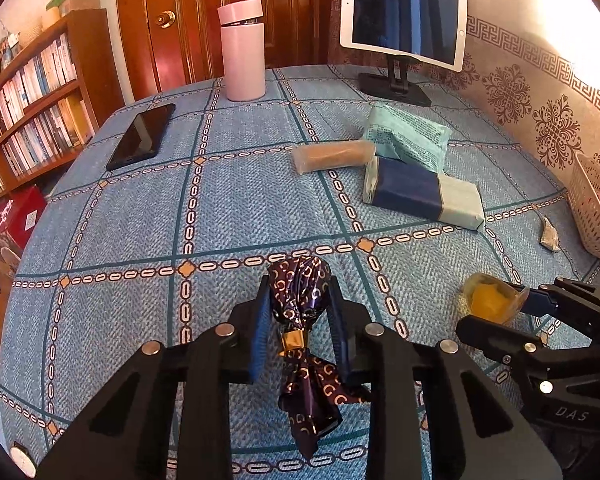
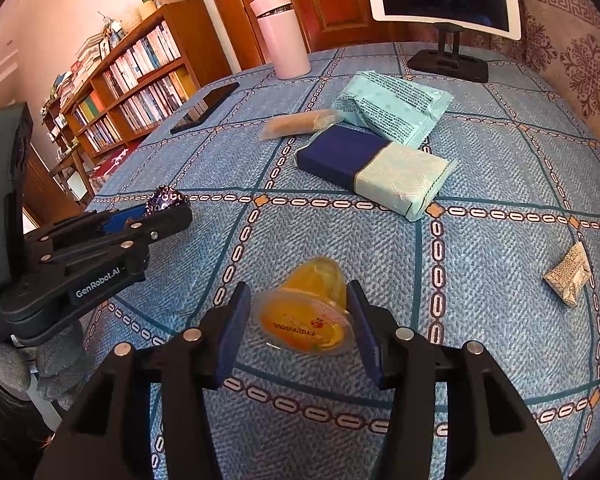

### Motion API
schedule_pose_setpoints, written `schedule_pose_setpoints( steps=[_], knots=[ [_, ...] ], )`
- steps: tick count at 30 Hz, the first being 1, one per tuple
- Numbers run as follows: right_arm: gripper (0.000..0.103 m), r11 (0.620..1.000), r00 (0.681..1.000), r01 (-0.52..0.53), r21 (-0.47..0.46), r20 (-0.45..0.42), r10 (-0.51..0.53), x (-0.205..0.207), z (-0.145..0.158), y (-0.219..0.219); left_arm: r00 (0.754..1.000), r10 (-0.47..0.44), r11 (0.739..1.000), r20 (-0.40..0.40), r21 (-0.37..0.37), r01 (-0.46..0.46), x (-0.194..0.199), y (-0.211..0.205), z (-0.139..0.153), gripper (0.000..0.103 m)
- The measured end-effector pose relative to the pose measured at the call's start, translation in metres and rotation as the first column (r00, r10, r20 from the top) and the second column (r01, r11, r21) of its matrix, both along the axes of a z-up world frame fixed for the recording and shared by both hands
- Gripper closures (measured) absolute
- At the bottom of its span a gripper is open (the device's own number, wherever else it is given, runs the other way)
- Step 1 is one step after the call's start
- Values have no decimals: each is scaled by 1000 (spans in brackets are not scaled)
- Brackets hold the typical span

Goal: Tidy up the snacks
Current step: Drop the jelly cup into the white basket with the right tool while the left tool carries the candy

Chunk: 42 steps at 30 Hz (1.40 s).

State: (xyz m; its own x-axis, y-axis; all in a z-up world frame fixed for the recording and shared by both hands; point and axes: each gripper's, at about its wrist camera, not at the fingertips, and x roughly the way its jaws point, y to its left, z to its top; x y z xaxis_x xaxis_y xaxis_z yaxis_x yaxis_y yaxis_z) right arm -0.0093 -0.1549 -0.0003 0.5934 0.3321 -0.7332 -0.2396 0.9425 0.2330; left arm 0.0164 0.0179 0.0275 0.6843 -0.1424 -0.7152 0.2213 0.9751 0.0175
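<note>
Left tongs (image 1: pixel 300 312) clamp the purple candy (image 1: pixel 298 292); right tongs (image 2: pixel 296 328) bracket the jelly cup (image 2: pixel 312 312), grip uncertain; three packets beyond the cup await the basket (image 1: pixel 592 200).

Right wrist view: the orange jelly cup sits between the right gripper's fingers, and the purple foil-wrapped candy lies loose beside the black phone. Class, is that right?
One error: the purple foil-wrapped candy sits between the left gripper fingers, far from the black phone, as the left wrist view shows. The orange jelly cup is between the right gripper fingers.

L tongs (image 1: pixel 299 304) clamped, R tongs (image 2: pixel 296 322) clamped.
</note>
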Motion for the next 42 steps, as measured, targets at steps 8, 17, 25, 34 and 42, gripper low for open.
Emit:
schedule_pose_setpoints(
  steps=[8,17,25,34,42],
  knots=[
    [58,999,1000,20,36,22,-21,-7,7,-9,999,12,1000,42,19,-12,-6,-3,16,76],
    [58,991,988,105,87,106,-114,-24,38,-45,998,-9,1000,64,20,8,-8,-19,28,76],
    [58,964,946,240,118,194,-260,-43,69,-100,994,-58,998,90,27,56,-13,-45,41,76],
    [58,901,852,420,111,293,-433,-73,92,-162,985,-122,992,123,42,118,-22,-77,54,76],
    [58,811,747,579,85,345,-569,-101,100,-215,967,-208,978,148,52,202,-28,-114,63,76]
  ],
)
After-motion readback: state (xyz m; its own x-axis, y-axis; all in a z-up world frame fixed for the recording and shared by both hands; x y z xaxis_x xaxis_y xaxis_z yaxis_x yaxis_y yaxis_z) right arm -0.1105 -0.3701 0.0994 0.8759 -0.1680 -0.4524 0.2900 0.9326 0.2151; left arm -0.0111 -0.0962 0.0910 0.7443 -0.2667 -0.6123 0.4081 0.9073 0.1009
